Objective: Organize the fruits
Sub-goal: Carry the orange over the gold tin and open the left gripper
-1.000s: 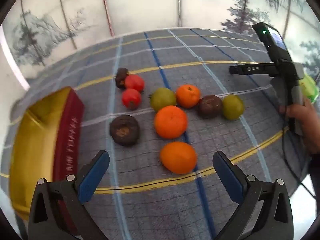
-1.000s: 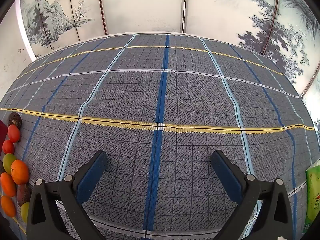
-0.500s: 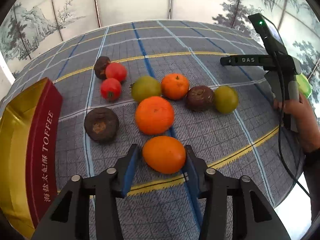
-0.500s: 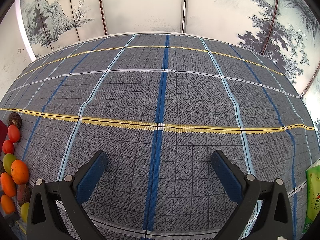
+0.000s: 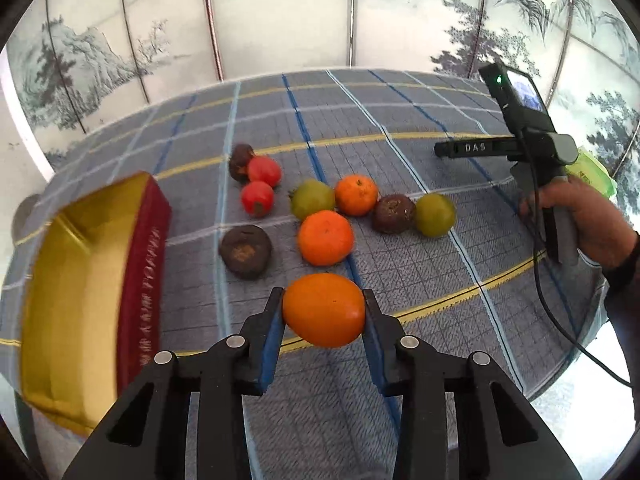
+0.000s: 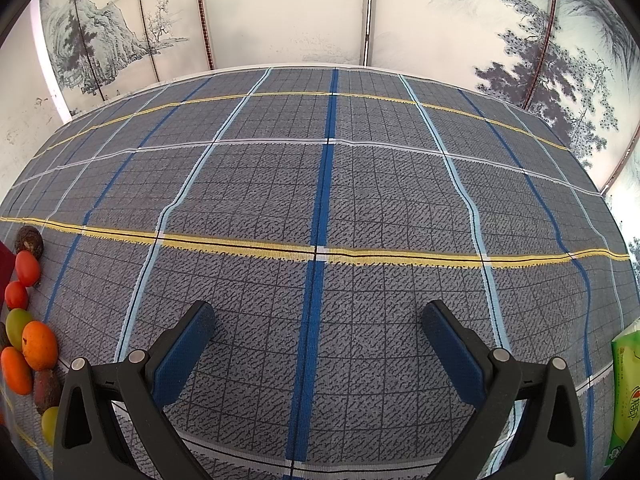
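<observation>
Orange fruit (image 5: 324, 310) sits clamped between the blue pads of my left gripper (image 5: 323, 312), one pad pressed against each side, its long axis running across the jaws from finger to finger. I judge it lifted clear of the plaid tablecloth (image 5: 420, 264), though I cannot be sure how far. The gold-lined red box (image 5: 92, 280) lies to the left of the gripper, close by, its open side facing up and its long red wall toward me. That is the relation the next move turns on, I think: a sideways swing to the left carries the fruit over the wall and into the tin. The rest of the fruit, two oranges (image 5: 326, 238), two green ones, two red ones and three dark ones, lies in a loose cluster on the cloth ahead of the jaws. My right gripper (image 6: 320, 344) hangs with its fingers wide apart over bare cloth, holding nothing, the fruit row well off to its left. The left hand is plainly the nearer one.
</observation>
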The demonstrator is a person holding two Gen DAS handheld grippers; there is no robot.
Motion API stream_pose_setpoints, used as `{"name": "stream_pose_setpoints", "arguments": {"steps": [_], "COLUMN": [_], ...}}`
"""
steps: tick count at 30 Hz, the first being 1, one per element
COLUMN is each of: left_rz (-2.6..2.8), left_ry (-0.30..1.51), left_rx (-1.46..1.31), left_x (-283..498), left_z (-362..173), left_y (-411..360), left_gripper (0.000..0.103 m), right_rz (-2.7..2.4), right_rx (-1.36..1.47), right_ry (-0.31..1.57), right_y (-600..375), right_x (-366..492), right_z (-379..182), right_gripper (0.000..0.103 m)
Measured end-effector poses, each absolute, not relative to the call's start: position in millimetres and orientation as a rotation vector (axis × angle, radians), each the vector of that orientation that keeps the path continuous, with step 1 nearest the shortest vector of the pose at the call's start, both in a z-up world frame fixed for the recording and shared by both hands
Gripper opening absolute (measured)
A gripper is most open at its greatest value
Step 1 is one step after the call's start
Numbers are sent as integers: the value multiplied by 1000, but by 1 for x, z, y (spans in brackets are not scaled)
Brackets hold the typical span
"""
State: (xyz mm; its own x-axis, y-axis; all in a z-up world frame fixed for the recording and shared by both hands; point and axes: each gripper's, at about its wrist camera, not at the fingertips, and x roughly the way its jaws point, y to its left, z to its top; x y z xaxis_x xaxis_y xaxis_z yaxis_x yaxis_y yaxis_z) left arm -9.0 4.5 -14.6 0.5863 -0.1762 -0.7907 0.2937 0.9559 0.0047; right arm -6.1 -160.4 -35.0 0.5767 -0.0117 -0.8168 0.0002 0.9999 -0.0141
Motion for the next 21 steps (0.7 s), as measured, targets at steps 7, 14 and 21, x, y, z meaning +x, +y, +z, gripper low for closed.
{"name": "stream_pose_setpoints", "arguments": {"steps": [7,14,21], "left_rz": [-209,-114,3], "left_ry": [871,838,820], "left_rx": [154,166,215], "left_x": [-15,-11,6], "left_z": [5,19,24], "left_y": [23,62,108], "left_gripper": [38,38,38], "right_rz": [-4,-32,-42], "right_rx": [-11,4,7], "right_ry": [957,956,957], "right_y": [-160,-162,-164], "right_x": [-7,-16,-20], "right_z": [-34,-33,-32], "right_gripper": [103,103,103]}}
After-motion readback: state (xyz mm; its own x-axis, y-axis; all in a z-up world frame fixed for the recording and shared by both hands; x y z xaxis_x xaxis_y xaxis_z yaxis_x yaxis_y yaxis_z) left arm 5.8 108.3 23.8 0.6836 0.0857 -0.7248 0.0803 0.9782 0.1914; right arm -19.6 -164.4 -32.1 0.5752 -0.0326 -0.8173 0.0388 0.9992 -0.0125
